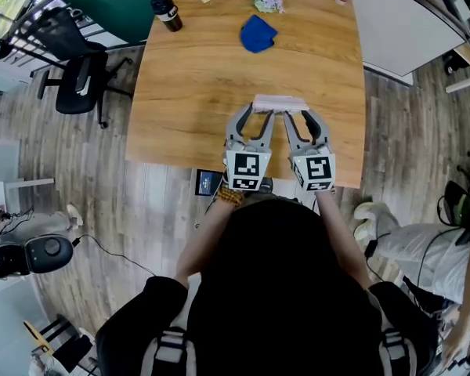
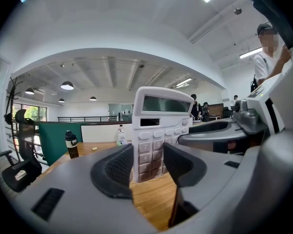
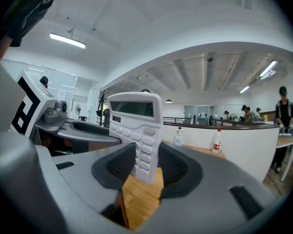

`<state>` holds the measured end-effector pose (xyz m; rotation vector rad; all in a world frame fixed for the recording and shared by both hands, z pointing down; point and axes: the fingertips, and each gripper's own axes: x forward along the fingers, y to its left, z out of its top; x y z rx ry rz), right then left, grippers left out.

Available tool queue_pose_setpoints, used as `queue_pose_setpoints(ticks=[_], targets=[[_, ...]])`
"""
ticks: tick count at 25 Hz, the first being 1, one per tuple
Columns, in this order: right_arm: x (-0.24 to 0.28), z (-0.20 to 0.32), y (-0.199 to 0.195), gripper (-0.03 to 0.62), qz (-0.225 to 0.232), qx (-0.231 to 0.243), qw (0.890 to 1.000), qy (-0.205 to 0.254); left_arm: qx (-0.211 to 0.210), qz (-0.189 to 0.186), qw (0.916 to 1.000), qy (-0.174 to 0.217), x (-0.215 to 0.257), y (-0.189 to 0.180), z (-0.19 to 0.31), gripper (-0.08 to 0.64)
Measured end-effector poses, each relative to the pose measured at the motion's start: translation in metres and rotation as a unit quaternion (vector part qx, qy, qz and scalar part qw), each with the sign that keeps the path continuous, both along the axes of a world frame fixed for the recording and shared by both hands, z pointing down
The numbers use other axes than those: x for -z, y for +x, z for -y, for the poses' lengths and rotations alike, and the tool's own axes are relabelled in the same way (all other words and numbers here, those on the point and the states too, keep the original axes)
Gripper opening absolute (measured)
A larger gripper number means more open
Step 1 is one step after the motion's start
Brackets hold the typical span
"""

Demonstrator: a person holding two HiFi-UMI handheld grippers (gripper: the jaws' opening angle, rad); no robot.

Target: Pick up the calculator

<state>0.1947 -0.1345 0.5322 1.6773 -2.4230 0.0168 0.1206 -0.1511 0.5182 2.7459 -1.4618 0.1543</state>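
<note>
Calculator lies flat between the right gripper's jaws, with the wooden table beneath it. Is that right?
Not quite: it does not lie flat. The calculator stands upright, display at the top and keys below, between the jaws of the right gripper, with the wooden table beneath it. The right gripper view shows this.

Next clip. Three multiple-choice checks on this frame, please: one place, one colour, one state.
1. Where is the cloth? A on the floor; B on the table, beyond the calculator; C on a chair.
2. The bottle at the table's far left corner is: A black; B yellow; C green.
3. The calculator is: A flat; B upright; C face down.
Key: 1 B, the head view shows it on the wood; 2 A, dark body and cap; 3 B, both gripper views show its keys upright.
</note>
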Motion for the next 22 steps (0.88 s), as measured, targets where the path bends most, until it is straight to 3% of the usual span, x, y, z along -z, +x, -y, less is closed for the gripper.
queue_pose_setpoints(ticks=[22], targets=[[-0.016, 0.003, -0.002, 0.155, -0.005, 0.012, 1.000, -0.027, 0.009, 0.006, 0.9997, -0.021, -0.017, -0.002, 0.000, 0.213]])
